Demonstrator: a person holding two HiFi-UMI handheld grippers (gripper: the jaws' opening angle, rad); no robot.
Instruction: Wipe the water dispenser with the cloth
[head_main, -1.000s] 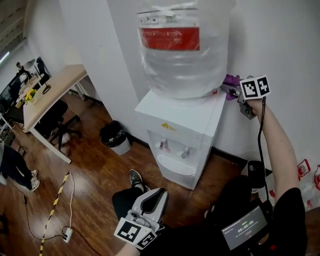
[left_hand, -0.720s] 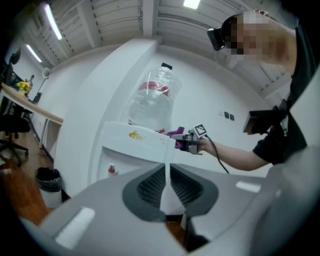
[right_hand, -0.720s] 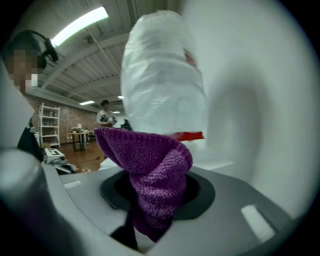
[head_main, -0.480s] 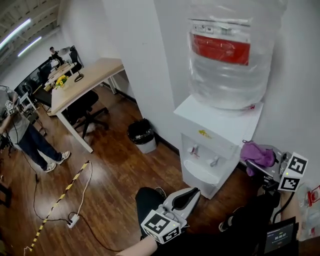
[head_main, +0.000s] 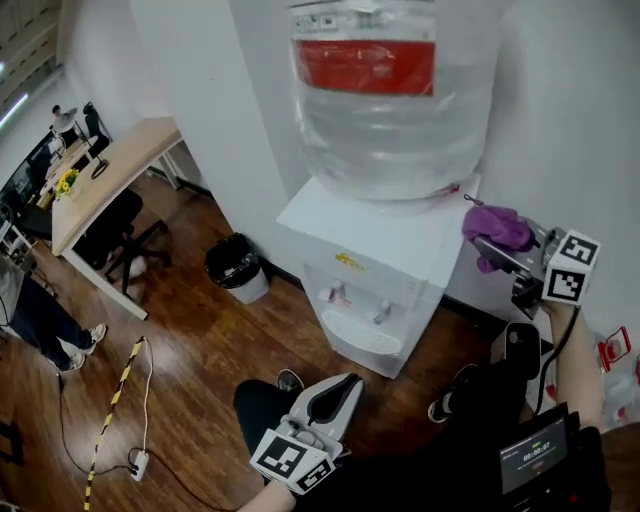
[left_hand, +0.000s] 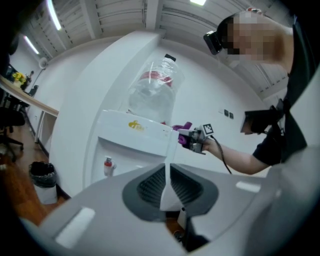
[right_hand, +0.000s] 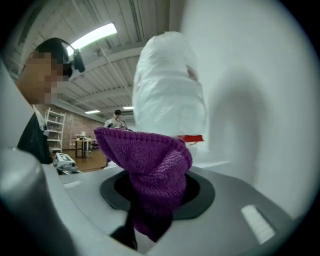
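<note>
The white water dispenser (head_main: 385, 250) stands against the wall with a big clear bottle (head_main: 390, 90), red-labelled, on top. My right gripper (head_main: 492, 245) is shut on a purple cloth (head_main: 495, 225) at the dispenser's top right corner, close to the side panel. In the right gripper view the cloth (right_hand: 145, 155) bulges out of the right gripper (right_hand: 157, 187), with the bottle (right_hand: 170, 95) just ahead. My left gripper (head_main: 347, 382) hangs low in front of the dispenser, shut and holding nothing. Past the shut left gripper (left_hand: 167, 167), the left gripper view shows the dispenser (left_hand: 132, 142) and the cloth (left_hand: 184, 132).
A black waste bin (head_main: 233, 265) stands on the wooden floor left of the dispenser. Further left are a wooden desk (head_main: 110, 170) with office chairs and a person (head_main: 30, 315). A cable with a power strip (head_main: 135, 465) lies on the floor.
My right gripper with the cloth left the bottle's base, dropped beside the dispenser's right side, and now sits by its top right corner. The left gripper has barely moved.
</note>
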